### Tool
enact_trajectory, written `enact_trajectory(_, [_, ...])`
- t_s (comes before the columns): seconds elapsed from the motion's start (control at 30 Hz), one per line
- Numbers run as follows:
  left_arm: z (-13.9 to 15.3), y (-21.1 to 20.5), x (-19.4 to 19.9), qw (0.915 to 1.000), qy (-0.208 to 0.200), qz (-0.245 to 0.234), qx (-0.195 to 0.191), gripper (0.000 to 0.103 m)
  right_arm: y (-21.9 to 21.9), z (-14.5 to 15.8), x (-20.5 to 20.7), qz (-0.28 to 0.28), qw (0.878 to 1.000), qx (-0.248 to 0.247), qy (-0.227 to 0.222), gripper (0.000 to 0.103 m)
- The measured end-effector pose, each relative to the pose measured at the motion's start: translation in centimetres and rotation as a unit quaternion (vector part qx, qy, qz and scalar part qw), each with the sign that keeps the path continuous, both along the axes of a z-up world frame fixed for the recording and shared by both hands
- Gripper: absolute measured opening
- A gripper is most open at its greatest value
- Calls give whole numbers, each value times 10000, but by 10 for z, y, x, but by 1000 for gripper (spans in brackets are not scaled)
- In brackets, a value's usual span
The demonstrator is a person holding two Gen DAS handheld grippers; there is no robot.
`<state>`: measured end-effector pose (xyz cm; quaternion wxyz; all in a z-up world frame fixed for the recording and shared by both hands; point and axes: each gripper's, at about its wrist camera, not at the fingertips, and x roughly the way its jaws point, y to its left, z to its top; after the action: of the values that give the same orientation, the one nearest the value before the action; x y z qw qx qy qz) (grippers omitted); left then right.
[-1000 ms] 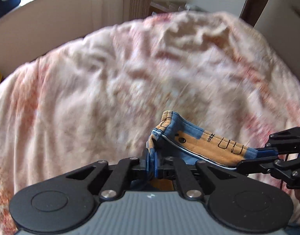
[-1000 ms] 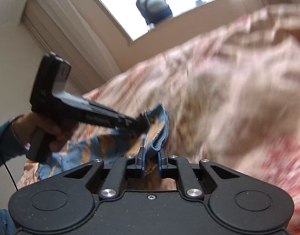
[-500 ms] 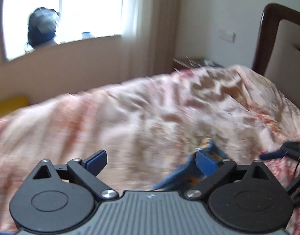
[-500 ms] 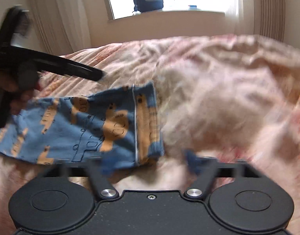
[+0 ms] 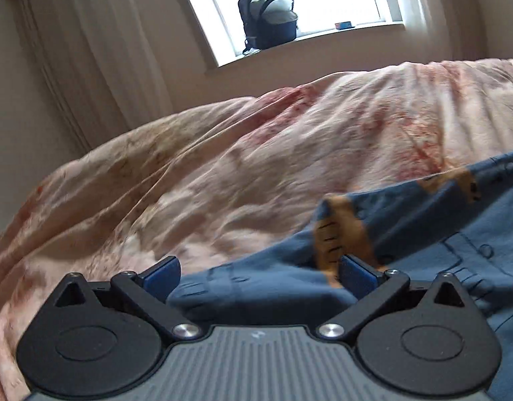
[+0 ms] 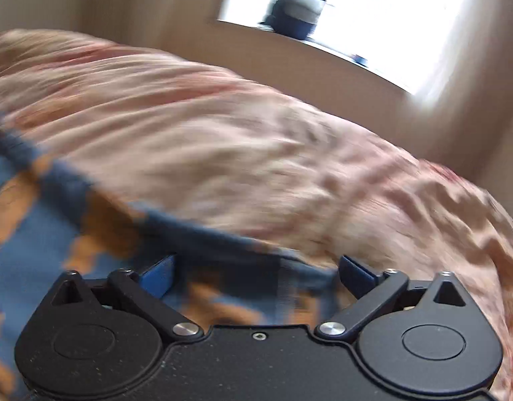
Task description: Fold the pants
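Observation:
The blue pants [image 5: 423, 234] with orange animal prints lie on the pink floral bedspread [image 5: 223, 153]. In the left wrist view they fill the lower right. My left gripper [image 5: 260, 275] is open, its blue pads spread just above the cloth, holding nothing. In the right wrist view the pants [image 6: 39, 234] lie at the lower left, blurred by motion. My right gripper [image 6: 256, 274] is open too, its pads spread over the pants' edge, holding nothing.
The bedspread [image 6: 256, 140] is wrinkled and covers the whole bed. Behind it is a beige wall with a window; a dark backpack [image 5: 268, 16] stands on the sill. Curtains [image 5: 89, 50] hang at the left.
Both grippers were shut on the pants a second ago; they opened and let the cloth drop onto the bed. Both have since drawn back and swung toward the window.

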<state>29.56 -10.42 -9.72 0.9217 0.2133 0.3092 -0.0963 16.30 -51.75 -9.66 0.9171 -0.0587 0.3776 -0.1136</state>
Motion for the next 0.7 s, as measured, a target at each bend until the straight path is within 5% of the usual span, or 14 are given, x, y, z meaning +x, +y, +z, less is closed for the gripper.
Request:
enact_trajectory(0.1, [16,31,11,9998,89,96,-175,102,-15,13,-6,-217,9996,107,-111,100])
enact_trajectory(0.23, [42,33,14,9909,140,-526,-1235,103,35,36,-3,261,9986,126,-441,98])
enact_trajectory(0.37, [12,-10,26,9953,139,-872,-397,103,121,30,34,1284,9890,654,-321,99])
enact_trajectory(0.43, [-9,-11,28,9968,-208,-742,216,103,162,17,53,1729,9836,491,-138,99])
enact_trajectory(0.47, [-9,-2,27,9971,-274,-702,74,103,178,9,60,1826,9830,171,-53,98])
enact_trajectory(0.53, [0,21,28,9987,-272,-399,-157,103,183,-2,74,1718,9850,-130,-12,102])
enact_trajectory(0.6, [10,47,27,9988,-466,-51,142,103,160,1,84,1007,9948,151,-29,102])
enact_trajectory(0.67, [24,81,18,9988,-456,-32,164,103,146,12,81,405,9989,-50,-219,92])
enact_trajectory(0.7, [31,99,10,9991,-425,-93,14,103,146,21,74,551,9979,50,-345,90])
